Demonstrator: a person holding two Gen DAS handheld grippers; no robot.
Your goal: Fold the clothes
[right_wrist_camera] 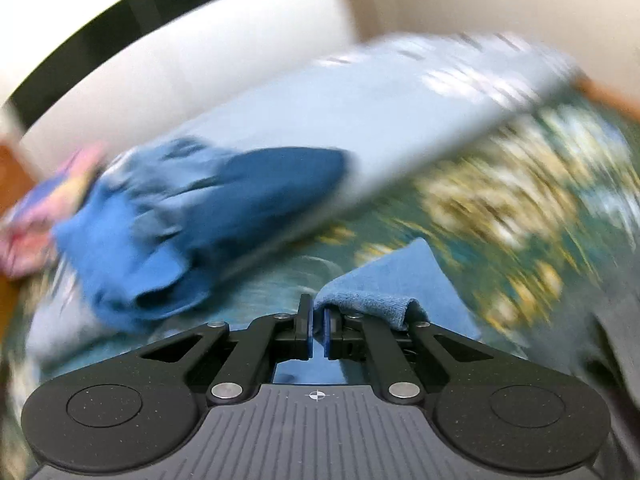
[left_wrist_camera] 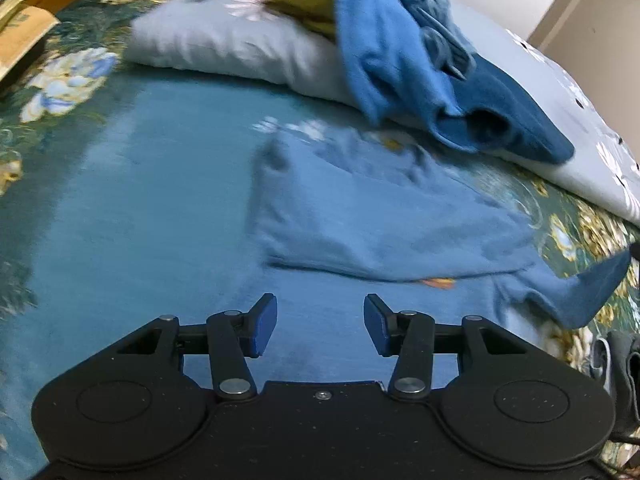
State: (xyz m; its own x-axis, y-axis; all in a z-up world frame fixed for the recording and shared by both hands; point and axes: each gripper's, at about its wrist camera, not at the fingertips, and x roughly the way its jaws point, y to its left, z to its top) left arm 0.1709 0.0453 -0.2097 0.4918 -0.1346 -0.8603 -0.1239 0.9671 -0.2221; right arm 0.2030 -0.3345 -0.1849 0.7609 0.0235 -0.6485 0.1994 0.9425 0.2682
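**Right claw lifts a corner of the blue garment; left claw waits open**

The fold looks to be in its early part. A soft light-blue knitted garment (left_wrist_camera: 384, 216) lies spread on the teal floral bedspread (left_wrist_camera: 132, 184), one end of it drawn out toward the right edge of the left wrist view. The right gripper (right_wrist_camera: 317, 330) has its jaws pinched nearly together on a bunched corner of that blue cloth (right_wrist_camera: 380, 292), which rides over the right-hand finger and up from the bed. The left gripper (left_wrist_camera: 320, 324) hovers above a bare stretch of bedspread, its blue pads (left_wrist_camera: 264, 324) standing moderately apart with nothing between them, just short of the garment's near edge.

As I judge it, the next move calls for the left claw to reach the near edge or the opposite corner and close on it, so both hands can carry the cloth over in one even fold. The pinch on the right looks thin and could slip if pulled hard.

The left wrist view gives the whole layout: the garment's outline, the pale grey pillow (left_wrist_camera: 224, 52) behind it, and a heap of darker blue clothes (left_wrist_camera: 404, 52) on that pillow. The right wrist view, heavily blurred, alone shows the grip itself, and the same heap (right_wrist_camera: 192, 216) only as a smear.
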